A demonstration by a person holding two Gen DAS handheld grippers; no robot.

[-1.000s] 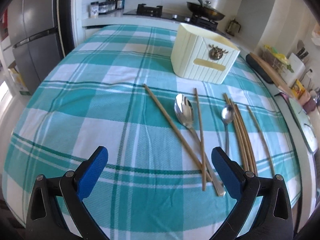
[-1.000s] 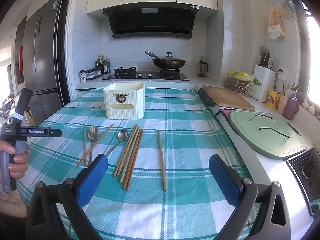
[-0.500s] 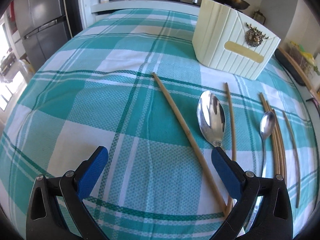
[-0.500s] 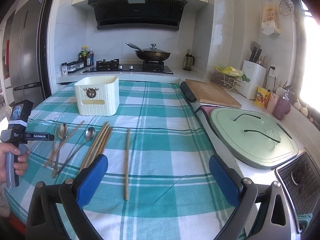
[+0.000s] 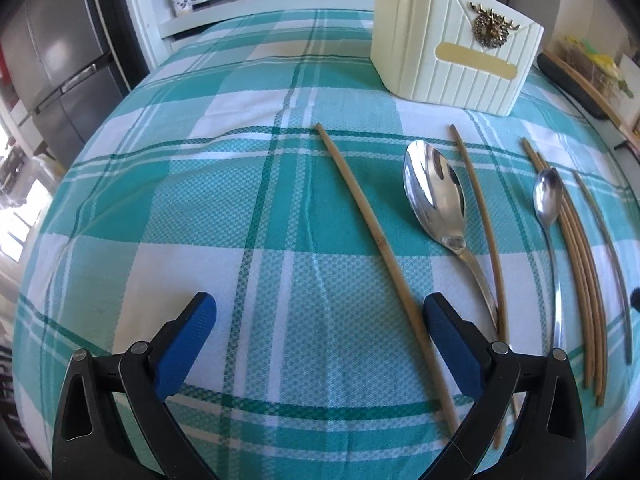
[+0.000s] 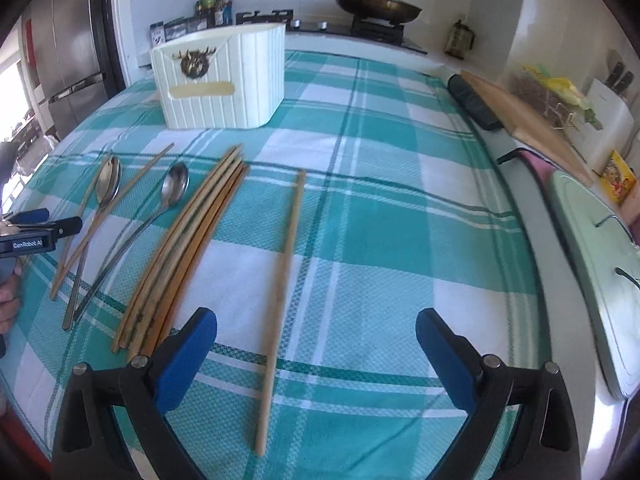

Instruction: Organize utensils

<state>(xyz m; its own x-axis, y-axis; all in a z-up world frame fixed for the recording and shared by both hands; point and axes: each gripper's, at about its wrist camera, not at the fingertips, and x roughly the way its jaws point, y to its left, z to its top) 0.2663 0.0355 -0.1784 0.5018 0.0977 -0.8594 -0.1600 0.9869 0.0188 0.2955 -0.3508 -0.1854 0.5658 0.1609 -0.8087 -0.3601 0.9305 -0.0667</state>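
On the teal checked cloth lie two steel spoons and several bamboo chopsticks. My left gripper (image 5: 318, 344) is open low over the cloth. The leftmost chopstick (image 5: 368, 216) runs between its fingers, close to the right pad (image 5: 452, 344). Beside it lie the big spoon (image 5: 434, 196), another chopstick (image 5: 476, 216) and the small spoon (image 5: 548, 200). My right gripper (image 6: 316, 356) is open with its jaws closing. A lone chopstick (image 6: 284, 280) lies between them, untouched. A chopstick bundle (image 6: 188, 248) lies by its left finger. The cream utensil holder (image 6: 224, 80) stands behind.
A pale green lid (image 6: 592, 272), a wooden cutting board (image 6: 528, 108) and a dark roll (image 6: 472, 100) line the counter right of the cloth. A stove with a wok (image 6: 376, 4) stands at the back, a fridge (image 6: 68, 60) at the left. A hand holds the left gripper (image 6: 40, 228).
The left gripper sank closer to the cloth, bringing the leftmost chopstick between its fingers. The right gripper tilted down and came in over the lone chopstick; its fingers stand slightly narrower.
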